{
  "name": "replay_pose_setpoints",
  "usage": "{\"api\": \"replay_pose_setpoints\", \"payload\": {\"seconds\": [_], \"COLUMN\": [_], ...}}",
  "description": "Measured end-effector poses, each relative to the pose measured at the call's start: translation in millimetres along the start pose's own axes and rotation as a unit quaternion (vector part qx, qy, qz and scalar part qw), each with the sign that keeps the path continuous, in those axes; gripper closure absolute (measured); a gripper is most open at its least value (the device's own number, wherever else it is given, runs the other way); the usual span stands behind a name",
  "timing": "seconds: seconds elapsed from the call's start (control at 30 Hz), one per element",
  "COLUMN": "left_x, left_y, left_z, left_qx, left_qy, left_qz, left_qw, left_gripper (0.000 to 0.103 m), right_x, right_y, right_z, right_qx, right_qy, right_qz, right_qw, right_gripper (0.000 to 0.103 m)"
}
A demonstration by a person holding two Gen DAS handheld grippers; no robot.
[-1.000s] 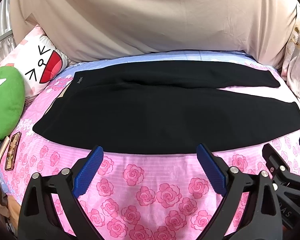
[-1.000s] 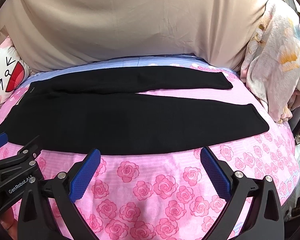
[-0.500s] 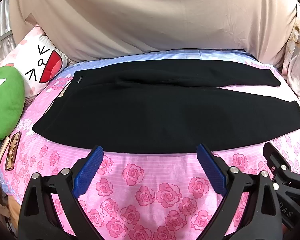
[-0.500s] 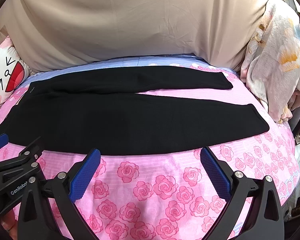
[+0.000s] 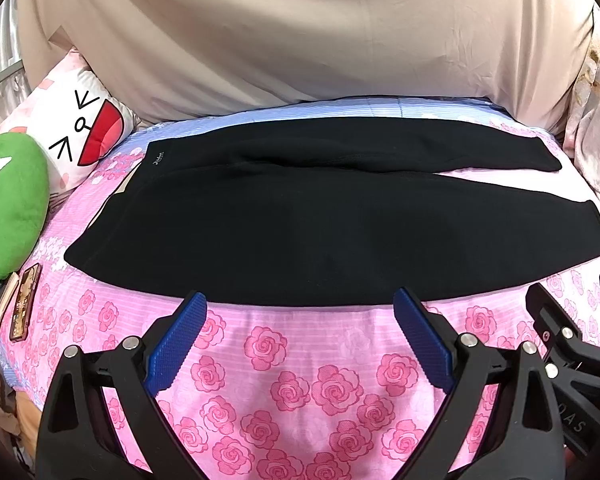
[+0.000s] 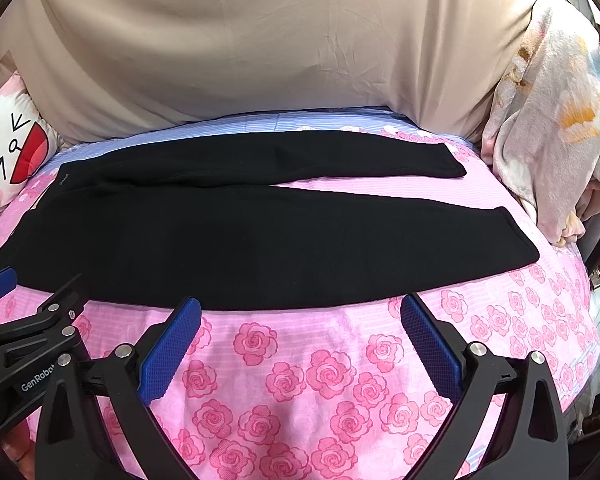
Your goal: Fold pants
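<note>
While both tools hover spread wide and holding nothing, the black pants lie flat across the bed, unfolded.

Waistband toward the left by the white cartoon-face pillow, the two legs run rightward and part into a narrow V, the far leg shorter-looking beside the beige sheet hung behind. The left tool sits just short of the pants' near edge above the pink rose-print bedsheet, blue pads well apart; the right tool does the same further right, near the hems. A green plush and a phone lie at the bed's left edge, a floral blanket at its right.
</note>
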State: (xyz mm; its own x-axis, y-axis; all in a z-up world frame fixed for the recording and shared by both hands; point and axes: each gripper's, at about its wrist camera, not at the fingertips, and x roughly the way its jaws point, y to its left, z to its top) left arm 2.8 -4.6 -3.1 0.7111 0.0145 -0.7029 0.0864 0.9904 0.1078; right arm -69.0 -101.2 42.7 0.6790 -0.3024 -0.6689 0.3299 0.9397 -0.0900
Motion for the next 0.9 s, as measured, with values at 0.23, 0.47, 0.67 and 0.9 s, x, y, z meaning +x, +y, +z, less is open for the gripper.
{"api": "replay_pose_setpoints", "payload": {"seconds": [0.23, 0.47, 0.67, 0.9], "left_x": [0.7, 2.9, 6.9, 11.3], "left_y": [-0.5, -1.2, 0.0, 0.2], "left_z": [0.7, 0.9, 2.0, 3.7], "left_qx": [0.001, 0.001, 0.000, 0.001], "left_qy": [0.001, 0.003, 0.007, 0.009], "left_qz": [0.001, 0.001, 0.001, 0.004], "left_qw": [1.0000, 1.0000, 1.0000, 0.9999], "left_gripper": [0.011, 0.011, 0.011, 0.011], "right_x": [1.3, 3.4, 5.6, 12.0], "right_y": [1.1, 1.6, 2.1, 2.4], "right_z": [-1.5, -2.3, -2.2, -0.3], "right_qx": [-0.002, -0.002, -0.002, -0.003], "right_qy": [0.001, 0.002, 0.005, 0.010], "right_qz": [-0.001, 0.000, 0.000, -0.001], "right_qw": [1.000, 1.000, 1.000, 1.000], "right_gripper": [0.005, 0.005, 0.005, 0.005]}}
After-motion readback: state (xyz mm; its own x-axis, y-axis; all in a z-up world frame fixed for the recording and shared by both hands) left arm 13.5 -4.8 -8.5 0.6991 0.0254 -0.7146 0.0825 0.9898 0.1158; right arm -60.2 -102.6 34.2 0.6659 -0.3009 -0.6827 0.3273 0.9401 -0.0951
